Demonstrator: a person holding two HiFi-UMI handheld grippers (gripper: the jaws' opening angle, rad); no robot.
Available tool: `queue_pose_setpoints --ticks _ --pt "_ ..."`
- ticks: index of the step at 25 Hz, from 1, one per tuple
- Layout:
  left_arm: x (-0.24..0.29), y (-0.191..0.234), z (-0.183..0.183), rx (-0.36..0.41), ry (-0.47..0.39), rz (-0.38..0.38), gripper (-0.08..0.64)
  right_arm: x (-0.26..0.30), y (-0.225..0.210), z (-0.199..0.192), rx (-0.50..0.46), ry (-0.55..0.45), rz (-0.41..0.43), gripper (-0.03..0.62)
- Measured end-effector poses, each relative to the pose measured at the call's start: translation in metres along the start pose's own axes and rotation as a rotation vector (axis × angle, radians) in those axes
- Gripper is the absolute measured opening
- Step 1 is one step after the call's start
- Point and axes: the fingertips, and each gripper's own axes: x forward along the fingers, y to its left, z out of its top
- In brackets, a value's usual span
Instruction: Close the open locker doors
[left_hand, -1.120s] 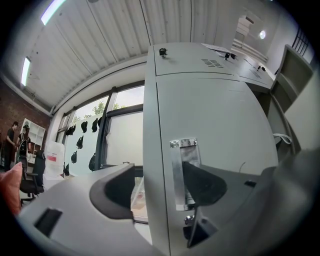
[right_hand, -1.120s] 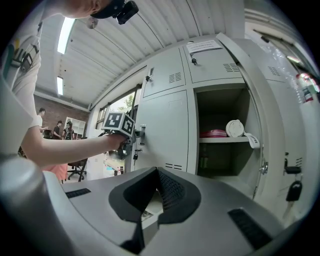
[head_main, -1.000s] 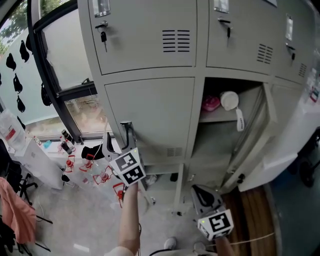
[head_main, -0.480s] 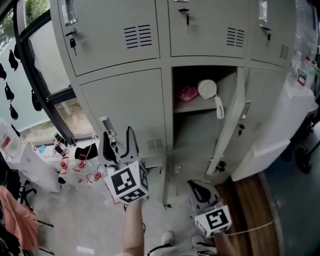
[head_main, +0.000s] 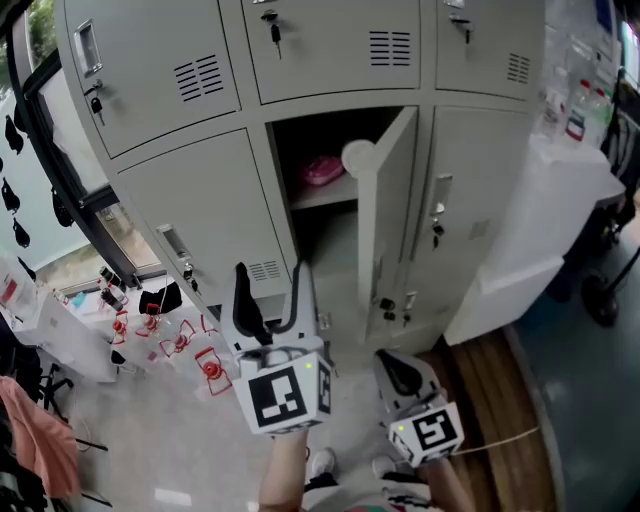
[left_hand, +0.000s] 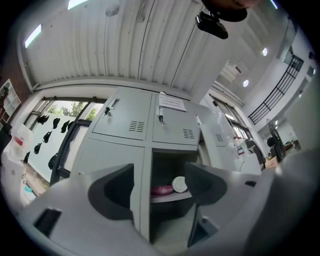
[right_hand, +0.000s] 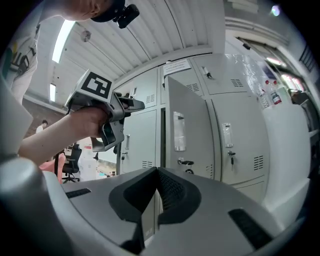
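The grey lockers (head_main: 200, 205) have one open lower compartment (head_main: 315, 215) in the middle. Its door (head_main: 385, 215) stands out toward me, nearly edge-on. On the shelf inside lie a pink thing (head_main: 322, 170) and a white round thing (head_main: 357, 158). My left gripper (head_main: 272, 290) is raised in front of the compartment, open and empty, touching nothing. In the left gripper view the compartment (left_hand: 167, 175) shows between the spread fingers (left_hand: 112, 197). My right gripper (head_main: 395, 372) hangs low with jaws shut and empty. The right gripper view shows the door's (right_hand: 182, 135) outer face and the left gripper (right_hand: 107, 107).
A dark-framed window (head_main: 60, 150) stands left of the lockers. Red and white small items (head_main: 200, 365) litter the floor below it. A white cabinet (head_main: 540, 230) juts out on the right beside a wooden floor strip (head_main: 480, 390). Keys hang in upper locker locks (head_main: 274, 30).
My left gripper has moved from the closed lower-left locker door toward the open middle compartment. The view has swung right, so the open door now looks edge-on. The right gripper has barely moved.
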Motion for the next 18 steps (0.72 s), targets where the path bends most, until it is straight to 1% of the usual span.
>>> queue_pose_setpoints --ticks 3,7,11,14,18 --pt "-0.003 -0.041 0.002 0.006 -0.016 -0.036 0.301 -0.019 -0.015 -0.004 0.011 -0.007 -0.019 0.006" --pt "-0.002 -0.082 -0.010 0.042 0.010 -0.047 0.302 -0.045 -0.035 -0.012 0.024 -0.006 -0.041 0.006" --pt "0.003 -0.108 -0.037 0.132 0.064 -0.048 0.302 -0.069 -0.057 -0.020 0.032 0.000 -0.066 0.006" --pt "0.006 -0.117 -0.055 0.164 0.104 -0.013 0.302 -0.086 -0.074 -0.029 0.038 0.009 -0.082 0.006" --pt "0.012 -0.119 -0.067 0.187 0.128 0.044 0.302 -0.104 -0.094 -0.035 0.049 0.008 -0.096 0.006"
